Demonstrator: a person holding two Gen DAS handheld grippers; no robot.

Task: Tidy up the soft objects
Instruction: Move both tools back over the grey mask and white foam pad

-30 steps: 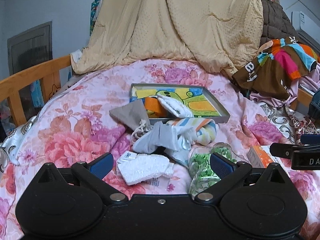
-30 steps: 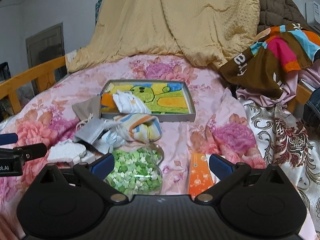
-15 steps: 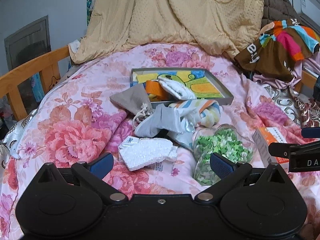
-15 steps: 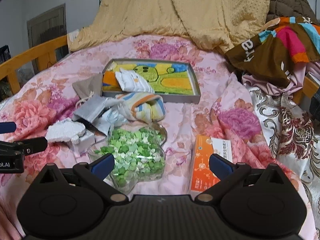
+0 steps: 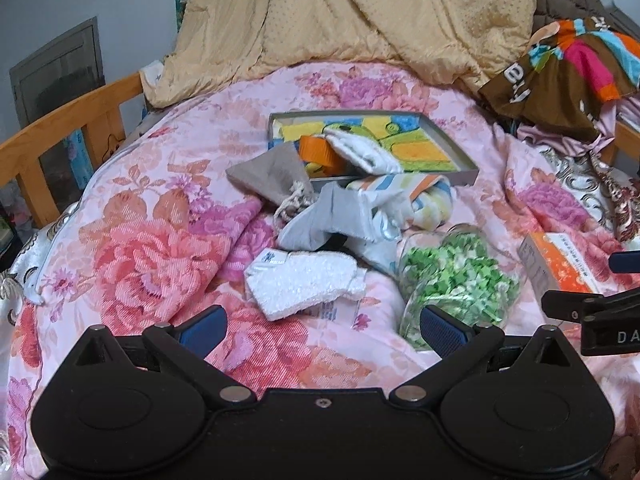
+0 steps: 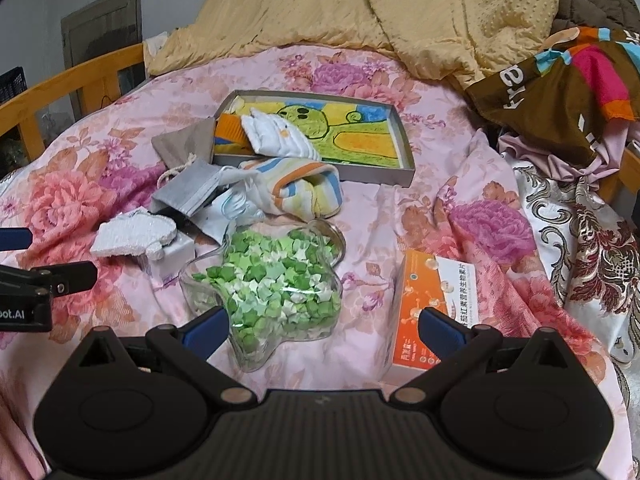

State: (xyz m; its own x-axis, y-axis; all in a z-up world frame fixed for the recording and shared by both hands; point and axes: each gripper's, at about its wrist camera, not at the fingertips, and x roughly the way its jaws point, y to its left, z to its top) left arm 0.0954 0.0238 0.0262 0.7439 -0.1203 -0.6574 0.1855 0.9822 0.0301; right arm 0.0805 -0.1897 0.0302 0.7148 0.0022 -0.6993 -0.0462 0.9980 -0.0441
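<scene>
A grey-rimmed tray (image 5: 456, 151) (image 6: 404, 148) with a colourful picture lies mid-bed and holds a white cloth (image 5: 368, 152) (image 6: 280, 136) and an orange item (image 5: 316, 152). In front lie a striped sock (image 5: 424, 196) (image 6: 304, 188), a grey cloth (image 5: 332, 220) (image 6: 188, 192), a beige drawstring pouch (image 5: 268, 172) (image 6: 184, 144) and a white sponge pad (image 5: 304, 284) (image 6: 136, 236). My left gripper (image 5: 320, 328) is open, just short of the pad. My right gripper (image 6: 324, 328) is open above a clear jar of green paper stars (image 6: 276, 280) (image 5: 456, 276).
An orange box (image 6: 432, 308) (image 5: 560, 264) lies right of the jar. A yellow blanket (image 5: 360, 12) is piled at the back, a brown multicolour garment (image 6: 560, 80) at the right. A wooden bed rail (image 5: 60, 132) runs along the left edge.
Both grippers have pulled back and risen, so the objects sit further ahead and more of the jar and orange box shows. Nothing on the bed has moved.
</scene>
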